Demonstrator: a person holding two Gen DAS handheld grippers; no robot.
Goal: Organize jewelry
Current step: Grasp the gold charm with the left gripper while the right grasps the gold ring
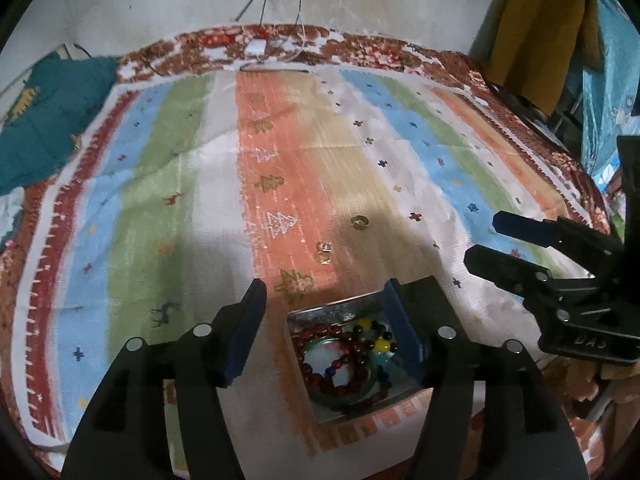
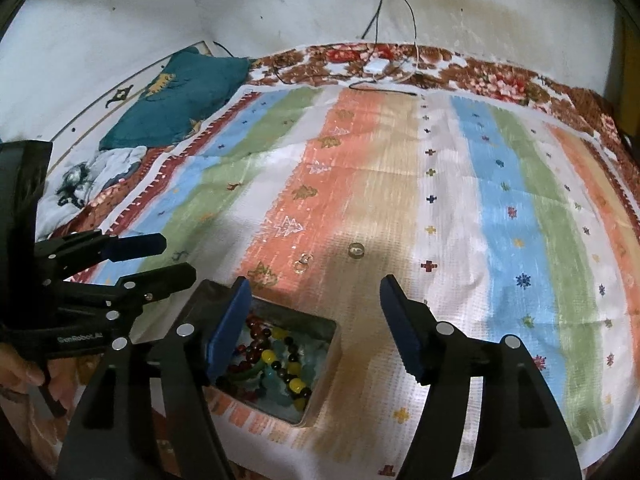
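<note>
A metal tin (image 1: 336, 307) (image 2: 325, 325) on the striped cloth holds red bead bracelets (image 1: 344, 364), a green bangle and yellow-and-dark beads (image 2: 288, 364). Two small rings lie on the cloth beyond it: a gold ring (image 1: 360, 222) (image 2: 355, 251) and a clear-stoned ring (image 1: 324, 249) (image 2: 303, 263). My left gripper (image 1: 324, 312) (image 2: 158, 254) is open and empty, hovering over the tin's left side. My right gripper (image 2: 314, 310) (image 1: 486, 240) is open and empty, hovering over the tin's right edge.
The striped cloth (image 1: 280, 152) (image 2: 500, 220) covers a floral bedspread. A teal pillow (image 1: 44, 112) (image 2: 176, 96) lies at the back left. A white charger and cables (image 2: 376, 67) lie at the far edge by the wall. Yellow cloth (image 1: 544, 28) hangs at the right.
</note>
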